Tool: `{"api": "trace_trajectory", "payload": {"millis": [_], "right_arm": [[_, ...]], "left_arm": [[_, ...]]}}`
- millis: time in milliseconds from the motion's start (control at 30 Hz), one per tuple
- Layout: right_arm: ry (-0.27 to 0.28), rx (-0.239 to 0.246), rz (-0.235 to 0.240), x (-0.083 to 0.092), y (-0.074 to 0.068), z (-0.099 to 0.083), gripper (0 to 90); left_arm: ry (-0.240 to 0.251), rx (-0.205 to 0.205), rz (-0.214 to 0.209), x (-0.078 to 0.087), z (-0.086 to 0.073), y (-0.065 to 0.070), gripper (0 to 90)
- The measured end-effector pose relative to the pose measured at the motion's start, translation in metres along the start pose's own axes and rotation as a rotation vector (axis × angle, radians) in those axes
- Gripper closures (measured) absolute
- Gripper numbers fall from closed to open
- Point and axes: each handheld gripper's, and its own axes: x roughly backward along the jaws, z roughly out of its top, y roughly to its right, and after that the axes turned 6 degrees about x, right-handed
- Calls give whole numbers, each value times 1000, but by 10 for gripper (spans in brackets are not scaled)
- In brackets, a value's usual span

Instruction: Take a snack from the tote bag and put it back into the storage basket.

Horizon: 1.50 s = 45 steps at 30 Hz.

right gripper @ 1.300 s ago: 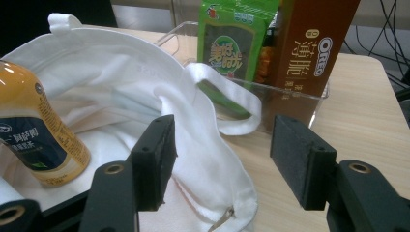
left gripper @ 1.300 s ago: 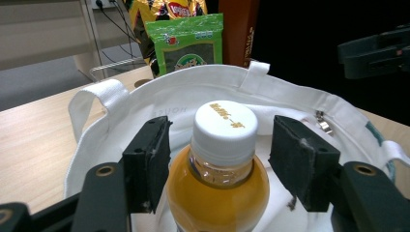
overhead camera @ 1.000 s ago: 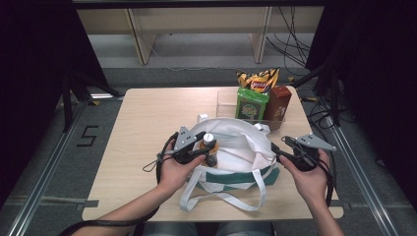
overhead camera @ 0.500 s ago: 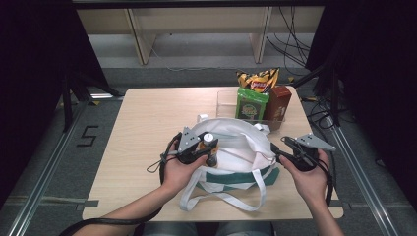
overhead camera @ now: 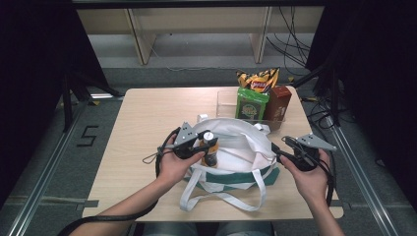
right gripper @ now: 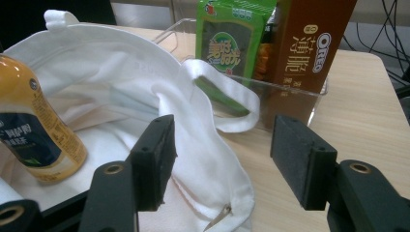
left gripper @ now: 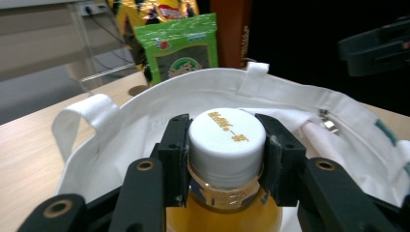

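An orange-juice bottle [overhead camera: 210,151] with a white cap [left gripper: 227,137] stands upright inside the open white tote bag [overhead camera: 246,142] at the table's middle. My left gripper [overhead camera: 208,142] reaches over the bag's left rim. Its jaws have just been closing and now press on both sides of the cap and neck. My right gripper [overhead camera: 278,150] stays at the bag's right edge with its jaws wide apart. In the right gripper view [right gripper: 222,159] the bag's rim [right gripper: 193,130] lies loosely between the jaws, and the bottle [right gripper: 34,130] stands at the left.
A clear plastic bin [overhead camera: 225,101] behind the bag holds a chips bag [overhead camera: 257,78], a green snack packet [overhead camera: 251,105] and a brown cookie box [overhead camera: 278,103]. The tote's handles [overhead camera: 221,196] trail toward the front edge. Bare tabletop [overhead camera: 142,118] lies to the left.
The left gripper's jaws have narrowed onto the bottle's cap. The bottle, the bag and the right gripper have kept their places.
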Motion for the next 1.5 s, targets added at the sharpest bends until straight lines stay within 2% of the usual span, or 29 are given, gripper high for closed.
{"api": "trace_trajectory", "payload": {"millis": [33, 67, 100, 133, 167, 200, 267, 300, 400, 433, 567, 600, 633, 667, 700, 733, 767, 867, 933, 1000, 1133, 1200, 1233, 1267, 1300, 1333, 1367, 1433, 1500], "right_arm": [[10, -1, -3, -1, 0, 0, 423], [27, 34, -7, -2, 3, 0, 422], [31, 27, -12, -2, 3, 0, 422], [32, 35, -11, -2, 4, 0, 422], [22, 9, -9, -2, 2, 0, 422], [25, 34, -5, -2, 4, 0, 422], [8, 3, -5, -1, 0, 0, 422], [14, 7, -11, -1, -1, 0, 422], [14, 11, -13, -1, -1, 0, 422], [22, 26, -17, -2, 1, 0, 422], [30, -11, -17, -3, -2, -1, 422], [37, 22, -10, -4, 1, -1, 422], [16, 32, -1, -2, 2, 0, 422], [6, 6, -6, -1, 0, 0, 422], [17, 24, -25, -2, 1, -1, 422], [37, 24, -22, -2, 1, -1, 422], [25, 7, -10, -1, 0, 0, 422], [24, 8, -10, -1, 0, 0, 422], [25, 26, -20, -2, 1, -1, 422], [30, 0, -16, -2, -1, -1, 422], [12, 4, -12, -1, -1, 0, 422], [21, 20, -17, -2, 0, 0, 422], [8, 5, -15, -1, -1, 0, 422], [15, 17, -19, -1, 0, 0, 422], [31, 49, -17, -3, 3, 0, 422], [14, 1, -11, -1, -1, 0, 422], [24, 5, -8, -2, -1, -1, 422], [26, 8, -8, -3, -1, -1, 422], [20, 15, -15, -2, -1, 0, 422]], "left_arm": [[3, -7, -26, 1, 3, -3, 586], [-3, -24, -63, 3, 8, -7, 586], [-6, -44, -107, 3, 12, -11, 586], [-17, -54, -131, 4, 15, -14, 586], [-31, -55, -167, 5, 19, -19, 585], [-43, -68, -190, 5, 20, -22, 586], [-59, -59, -225, 4, 20, -29, 585], [-62, -64, -237, 3, 19, -31, 585], [-76, -68, -243, 0, 13, -34, 585], [-78, -65, -239, -1, 12, -34, 586], [-76, -65, -271, -3, 11, -32, 586], [-79, -70, -277, -4, 11, -31, 586], [-75, -68, -285, -5, 11, -31, 586], [-79, -68, -282, -5, 10, -30, 586], [-80, -69, -281, -6, 10, -31, 585], [-85, -71, -282, -7, 8, -31, 585], [-87, -78, -285, -8, 7, -32, 585], [-84, -67, -270, -8, 7, -31, 586], [-80, -81, -272, -7, 8, -30, 586], [-82, -81, -276, -7, 9, -29, 586], [-93, -94, -270, -8, 8, -30, 585], [-89, -93, -267, -8, 7, -30, 586], [-88, -88, -265, -8, 8, -30, 585], [-89, -106, -269, -8, 9, -30, 585], [-91, -104, -269, -8, 9, -29, 585], [-100, -89, -266, -8, 8, -28, 585], [-99, -97, -271, -9, 8, -29, 584], [-90, -79, -252, -9, 8, -29, 579], [-79, -65, -233, -8, 8, -28, 530]]}}
